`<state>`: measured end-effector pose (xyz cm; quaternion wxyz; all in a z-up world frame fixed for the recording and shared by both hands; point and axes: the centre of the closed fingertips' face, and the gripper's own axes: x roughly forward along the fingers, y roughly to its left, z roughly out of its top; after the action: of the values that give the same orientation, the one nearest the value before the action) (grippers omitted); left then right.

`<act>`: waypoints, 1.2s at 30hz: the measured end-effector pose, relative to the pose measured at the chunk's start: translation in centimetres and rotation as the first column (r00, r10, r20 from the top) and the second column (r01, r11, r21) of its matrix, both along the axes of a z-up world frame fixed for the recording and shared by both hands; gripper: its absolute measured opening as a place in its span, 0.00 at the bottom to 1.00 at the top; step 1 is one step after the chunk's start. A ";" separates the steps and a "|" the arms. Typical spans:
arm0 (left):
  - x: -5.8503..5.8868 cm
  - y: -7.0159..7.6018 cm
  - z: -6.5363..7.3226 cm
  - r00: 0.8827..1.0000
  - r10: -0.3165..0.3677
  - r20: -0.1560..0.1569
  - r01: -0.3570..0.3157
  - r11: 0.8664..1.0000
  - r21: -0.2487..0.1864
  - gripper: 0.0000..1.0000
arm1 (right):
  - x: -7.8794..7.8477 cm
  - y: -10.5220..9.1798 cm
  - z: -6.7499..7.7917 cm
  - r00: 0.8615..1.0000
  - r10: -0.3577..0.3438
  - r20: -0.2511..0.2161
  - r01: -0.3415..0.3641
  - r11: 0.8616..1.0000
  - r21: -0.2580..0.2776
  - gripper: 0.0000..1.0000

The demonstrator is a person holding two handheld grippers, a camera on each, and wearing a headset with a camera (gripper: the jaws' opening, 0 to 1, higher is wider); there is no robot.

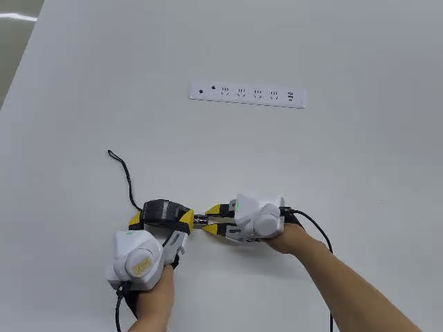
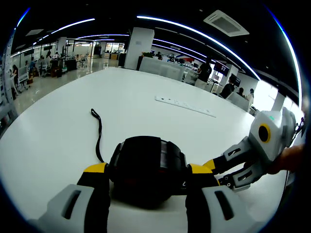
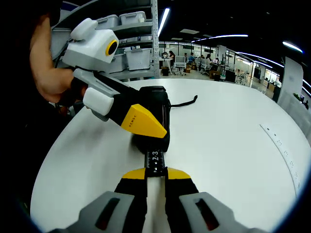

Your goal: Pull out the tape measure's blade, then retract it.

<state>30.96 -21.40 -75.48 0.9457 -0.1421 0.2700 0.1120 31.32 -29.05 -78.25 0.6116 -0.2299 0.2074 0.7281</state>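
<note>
A black tape measure lies on the white table, its black wrist strap trailing away behind it. My left gripper is shut on the tape measure, its yellow-tipped fingers pressed against both sides of the case. A short stretch of blade sticks out of the tape measure, showing the numbers 2 and 3. My right gripper is shut on the blade's end. In the head view the right gripper sits just right of the case, with little blade between them.
A white power strip lies flat on the table beyond the grippers. The table's left edge runs diagonally at the far left. In the gripper views, desks, shelves and people stand far off in the room.
</note>
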 end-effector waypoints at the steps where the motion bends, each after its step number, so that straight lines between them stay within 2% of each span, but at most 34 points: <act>1: 0.0 0.0 0.0 1.000 0.001 -0.001 -0.001 1.000 -0.001 0.60 | 0.0 0.2 -0.1 1.000 -0.001 0.000 0.001 1.000 0.002 0.10; 18: 0.1 0.1 -0.2 1.000 0.004 -0.003 -0.004 1.000 -0.007 0.60 | -0.3 1.9 -0.1 1.000 0.022 -0.003 -0.022 1.000 0.015 0.10; 36: 0.0 0.0 -0.1 1.000 0.009 -0.004 -0.009 1.000 -0.009 0.60 | -0.4 2.5 -0.2 0.999 0.048 0.008 -0.048 0.999 0.018 0.11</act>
<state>30.97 -21.39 -75.58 0.9439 -0.1474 0.2720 0.1156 30.88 -26.53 -78.49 0.5967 -0.2319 0.1927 0.7437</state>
